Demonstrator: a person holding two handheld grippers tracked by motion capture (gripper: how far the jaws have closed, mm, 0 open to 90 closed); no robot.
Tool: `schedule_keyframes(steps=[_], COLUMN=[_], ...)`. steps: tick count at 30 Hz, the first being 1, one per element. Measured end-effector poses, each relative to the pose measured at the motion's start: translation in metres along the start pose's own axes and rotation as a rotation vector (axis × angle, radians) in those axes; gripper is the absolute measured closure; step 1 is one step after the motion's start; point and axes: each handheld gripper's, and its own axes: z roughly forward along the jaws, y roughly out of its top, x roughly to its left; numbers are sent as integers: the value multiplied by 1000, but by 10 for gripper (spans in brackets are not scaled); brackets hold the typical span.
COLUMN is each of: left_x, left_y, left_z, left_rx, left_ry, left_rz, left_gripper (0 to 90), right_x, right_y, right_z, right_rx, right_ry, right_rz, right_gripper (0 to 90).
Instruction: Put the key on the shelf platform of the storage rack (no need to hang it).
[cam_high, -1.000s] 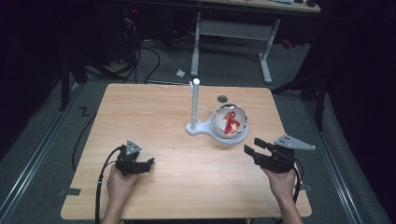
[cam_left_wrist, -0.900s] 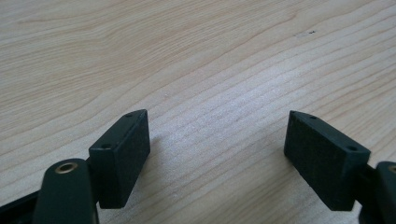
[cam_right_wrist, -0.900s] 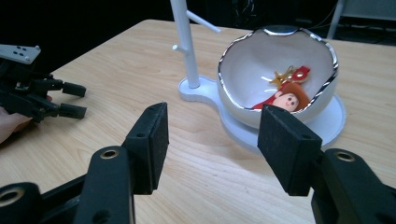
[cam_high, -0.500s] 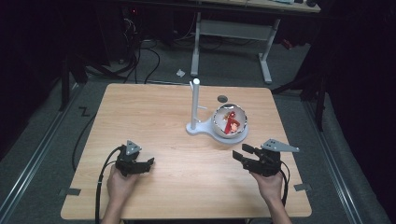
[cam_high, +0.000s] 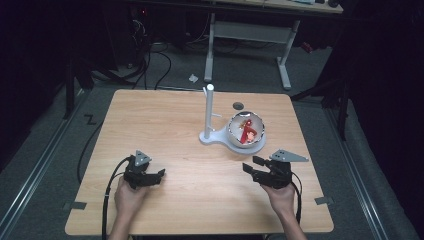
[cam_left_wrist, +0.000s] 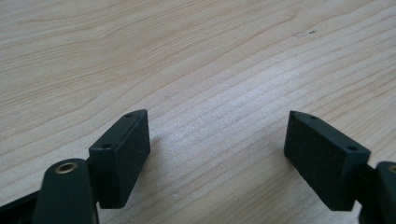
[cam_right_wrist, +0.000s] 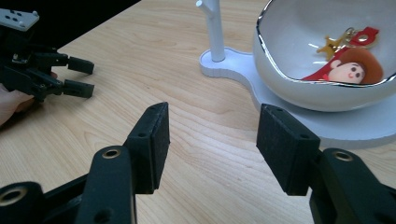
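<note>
Right gripper view sets the risk out plainly: the right claw (cam_right_wrist: 212, 144) points toward the white bowl (cam_right_wrist: 299, 70) at the upper right of the frame, where a cowboy doll keychain (cam_right_wrist: 348, 70) with a red strap and a gold star charm lies inside. The bowl sits on the flat white base of a peg stand (cam_right_wrist: 215, 32), so a claw coming in low could likely knock the rim and tip or slide the bowl, or bump the thin post beside it. The keychain is small and lies against a curved wall, so the pads may well close on the strap alone and let the doll swing. The right claw stands partly open with nothing between its pads, apart from the bowl. In the high view the left claw (cam_high: 159, 174) rests low at the lower left of the bench (cam_high: 165, 115), jaws wide, empty.
</note>
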Motion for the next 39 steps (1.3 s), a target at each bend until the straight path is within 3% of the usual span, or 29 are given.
schedule_keyframes(steps=[9, 19, 32, 39], left_x=[0, 0, 0, 0], left_y=[0, 0, 0, 0], left_z=[0, 0, 0, 0], left_rx=[-2, -1, -2, -2], left_ry=[1, 1, 2, 2], left_rz=[1, 0, 0, 0], left_gripper=[228, 227, 227, 227], right_x=[1, 2, 0, 2], right_y=[-8, -20, -40, -44], right_z=[18, 36, 61, 67], right_rx=[33, 91, 211, 227], right_ry=[11, -13, -122, -145], right_rz=[-9, -26, -117, -152], right_gripper=[454, 456, 455, 439])
